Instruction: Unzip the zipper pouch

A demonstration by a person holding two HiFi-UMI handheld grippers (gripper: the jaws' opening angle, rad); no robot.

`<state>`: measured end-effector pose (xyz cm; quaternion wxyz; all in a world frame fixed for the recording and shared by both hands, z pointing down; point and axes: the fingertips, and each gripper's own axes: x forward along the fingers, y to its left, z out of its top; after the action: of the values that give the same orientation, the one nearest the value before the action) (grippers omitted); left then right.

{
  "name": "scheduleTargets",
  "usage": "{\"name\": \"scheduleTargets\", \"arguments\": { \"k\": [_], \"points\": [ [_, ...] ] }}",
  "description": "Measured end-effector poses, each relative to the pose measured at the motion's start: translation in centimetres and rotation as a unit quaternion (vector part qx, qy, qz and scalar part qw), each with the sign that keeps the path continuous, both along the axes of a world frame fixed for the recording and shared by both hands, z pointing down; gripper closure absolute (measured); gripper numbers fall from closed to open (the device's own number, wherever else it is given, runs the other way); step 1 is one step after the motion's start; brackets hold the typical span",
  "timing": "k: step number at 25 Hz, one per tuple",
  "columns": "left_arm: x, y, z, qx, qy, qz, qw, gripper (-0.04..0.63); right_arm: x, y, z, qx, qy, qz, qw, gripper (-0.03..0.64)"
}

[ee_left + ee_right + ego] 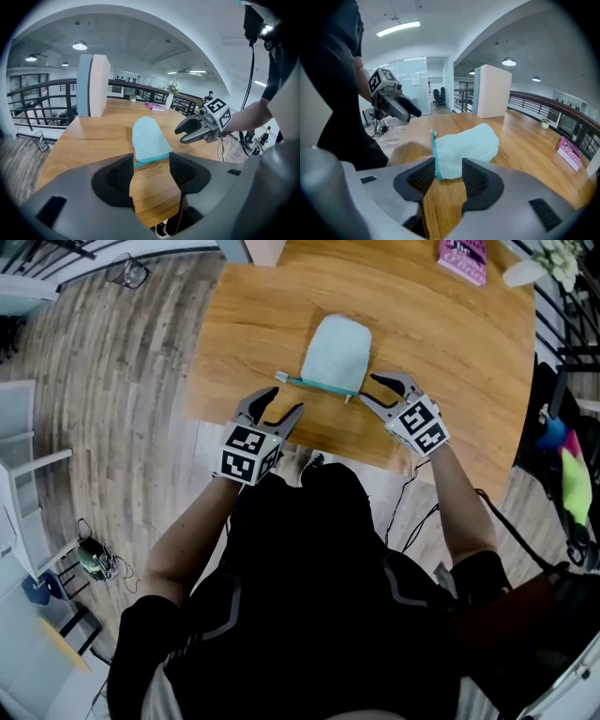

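left gripper [287,399] parted, right gripper [367,388] parted beside pouch [336,352]

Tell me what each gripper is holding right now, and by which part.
Nothing is held yet. The left gripper and the right gripper both stand open at the near edge of the zipper pouch, pads not pressing on it.

A broad table of pale oak [450,343] stands on a floor of grey-brown wooden planks [122,381]. A black metal railing [37,96] runs behind it along the room's edge. A tall white slab with a blue side [96,84] rises at the table's far corner. Overhead, the grey ceiling carries round lit lamps [79,45] and a long strip light [398,28]. Glass partition walls [412,79] close off a bright space beyond.
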<state>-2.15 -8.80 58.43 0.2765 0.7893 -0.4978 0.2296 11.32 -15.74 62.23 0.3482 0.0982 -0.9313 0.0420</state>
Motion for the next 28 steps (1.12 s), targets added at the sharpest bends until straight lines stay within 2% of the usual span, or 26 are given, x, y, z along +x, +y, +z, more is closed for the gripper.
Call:
{"name": "scheduleTargets", "arguments": {
  "k": [5,11,14,17,20,25,28],
  "points": [
    [0.1,1.2,1.4,-0.017,-0.002,-0.007,0.9998,0.341,-1.0,1.2,3.0,0.029,0.049,-0.084,0.995,0.435],
    [-0.8,1.5,1.4,-0.006,-0.004,-0.034,0.9994,0.341,-1.7,1.7,5.4,0.050,0.085,-0.153,0.983,0.448],
    [-1.3,1.5,1.2,-0.006,0.004,-0.049,0.9988,0.341,-1.5,1.8,6.2,0.041,0.092,-0.161,0.982,0.450],
    [-1.8,1.6,1.1,-0.007,0.011,-0.062,0.9980,0.341,-1.6,2.1,6.3,0.030,0.089,-0.170,0.981,0.481],
    [-1.4,1.9,1.1,-0.008,0.015,-0.057,0.9982,0.341,-1.7,2.4,6.1,0.016,0.079,-0.175,0.981,0.525],
    [-1.4,2.3,1.3,-0.021,0.005,-0.054,0.9983,0.341,-2.2,2.6,6.5,-0.013,0.067,-0.165,0.984,0.542],
    [-0.9,2.3,0.8,-0.021,0.011,-0.043,0.9988,0.341,-2.4,2.9,5.7,-0.042,0.051,-0.151,0.986,0.551]
  ]
}}
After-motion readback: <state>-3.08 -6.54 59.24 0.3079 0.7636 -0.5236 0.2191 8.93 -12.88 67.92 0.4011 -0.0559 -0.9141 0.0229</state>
